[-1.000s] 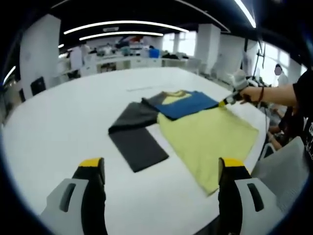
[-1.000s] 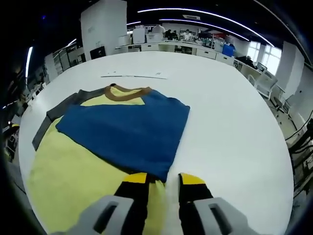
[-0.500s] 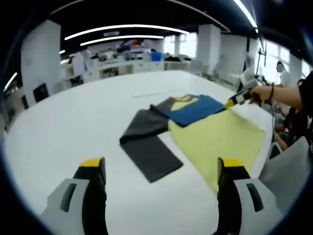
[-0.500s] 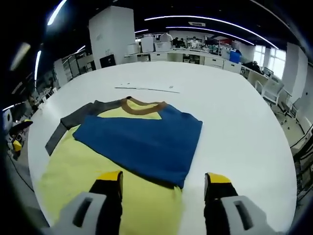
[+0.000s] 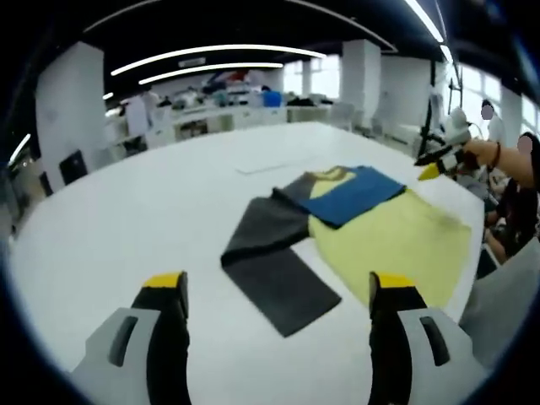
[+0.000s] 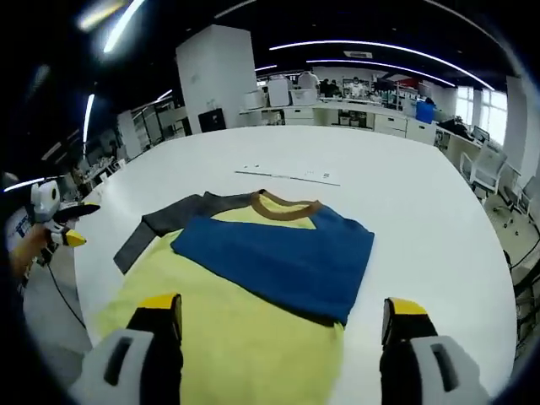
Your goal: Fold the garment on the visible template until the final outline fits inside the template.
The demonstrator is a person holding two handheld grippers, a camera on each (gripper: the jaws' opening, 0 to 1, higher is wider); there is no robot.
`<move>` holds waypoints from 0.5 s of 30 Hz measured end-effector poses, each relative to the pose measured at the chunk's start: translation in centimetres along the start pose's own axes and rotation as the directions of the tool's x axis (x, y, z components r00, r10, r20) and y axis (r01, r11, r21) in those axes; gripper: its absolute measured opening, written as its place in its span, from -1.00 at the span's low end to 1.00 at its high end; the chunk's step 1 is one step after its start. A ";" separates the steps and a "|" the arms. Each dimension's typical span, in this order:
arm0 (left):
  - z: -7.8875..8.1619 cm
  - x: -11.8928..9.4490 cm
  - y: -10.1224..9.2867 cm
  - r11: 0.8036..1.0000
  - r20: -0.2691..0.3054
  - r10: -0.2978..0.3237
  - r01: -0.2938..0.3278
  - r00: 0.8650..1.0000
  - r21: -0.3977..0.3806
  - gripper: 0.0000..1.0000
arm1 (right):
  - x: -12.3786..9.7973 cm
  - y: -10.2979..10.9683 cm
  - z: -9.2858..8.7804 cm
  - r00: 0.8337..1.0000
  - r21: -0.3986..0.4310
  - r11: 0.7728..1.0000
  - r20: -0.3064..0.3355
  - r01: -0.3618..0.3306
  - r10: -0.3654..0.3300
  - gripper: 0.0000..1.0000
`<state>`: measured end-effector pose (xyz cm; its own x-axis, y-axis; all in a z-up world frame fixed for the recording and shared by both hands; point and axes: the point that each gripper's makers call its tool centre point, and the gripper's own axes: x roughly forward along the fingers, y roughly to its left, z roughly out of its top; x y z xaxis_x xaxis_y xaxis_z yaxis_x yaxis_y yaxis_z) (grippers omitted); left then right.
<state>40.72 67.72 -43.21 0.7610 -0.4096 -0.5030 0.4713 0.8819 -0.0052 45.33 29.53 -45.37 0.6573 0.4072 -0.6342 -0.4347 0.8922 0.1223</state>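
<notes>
Shirt (image 6: 253, 278) lies partly folded on table (image 5: 126, 219). Left gripper (image 5: 274, 295) and right gripper (image 6: 283, 316): jaws wide apart, holding nothing.

No readable text, label, brand, number or sign is found in either view. Faint marks are seen on a thin white strip (image 6: 291, 175) lying on the table (image 6: 422, 219) beyond the garment (image 6: 253, 278), but they are too small to be read.
</notes>
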 end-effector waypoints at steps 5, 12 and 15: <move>0.7 1.1 0.8 1.000 0.015 -0.003 0.003 1.000 -0.003 0.63 | -1.3 1.5 0.7 0.999 -0.012 0.999 0.021 -0.036 0.036 1.00; 0.8 2.9 2.1 1.000 0.011 0.006 -0.006 1.000 -0.003 0.44 | -2.9 3.4 1.9 0.993 -0.009 0.995 0.067 -0.095 0.095 0.99; 0.6 3.6 2.8 1.000 0.009 0.013 -0.012 1.000 -0.021 0.26 | -3.5 3.9 2.5 0.989 0.013 0.994 0.098 -0.112 0.110 0.99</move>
<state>45.07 68.60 -44.51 0.7710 -0.4007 -0.4949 0.4526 0.8915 -0.0168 42.84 32.05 -40.75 0.6623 0.5200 -0.5394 -0.4973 0.8436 0.2027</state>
